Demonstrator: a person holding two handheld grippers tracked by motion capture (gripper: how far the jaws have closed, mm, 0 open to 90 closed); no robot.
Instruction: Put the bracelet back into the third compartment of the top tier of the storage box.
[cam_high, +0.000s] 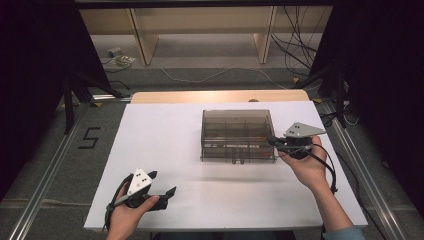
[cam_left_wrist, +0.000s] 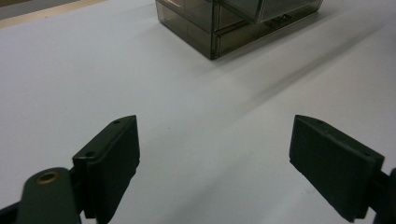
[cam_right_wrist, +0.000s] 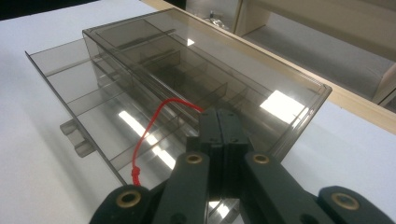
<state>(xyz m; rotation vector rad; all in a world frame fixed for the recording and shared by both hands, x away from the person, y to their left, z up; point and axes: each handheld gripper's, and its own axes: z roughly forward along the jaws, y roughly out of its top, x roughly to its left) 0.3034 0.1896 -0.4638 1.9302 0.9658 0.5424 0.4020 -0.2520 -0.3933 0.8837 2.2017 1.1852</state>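
Observation:
A smoky clear plastic drawer box (cam_high: 237, 125) stands right of the middle of the white table (cam_high: 160, 145), its drawer (cam_right_wrist: 79, 98) pulled partly out toward me. My right gripper (cam_high: 272, 141) is at the box's front right corner. In the right gripper view its jaws (cam_right_wrist: 218, 116) are pressed together on a thin red string (cam_right_wrist: 154, 121), which curves down to a knot over the open drawer. My left gripper (cam_high: 162, 183) rests near the table's front left, well apart from the box (cam_left_wrist: 224, 23). It stands open (cam_left_wrist: 215, 154) with nothing between its pads.
Wooden shelf legs (cam_high: 142, 42) and loose cables (cam_high: 295, 45) lie on the floor beyond the table's far edge. Metal rails (cam_high: 45, 185) run along both sides, with a "5" mark (cam_high: 89, 137) on the floor at left.

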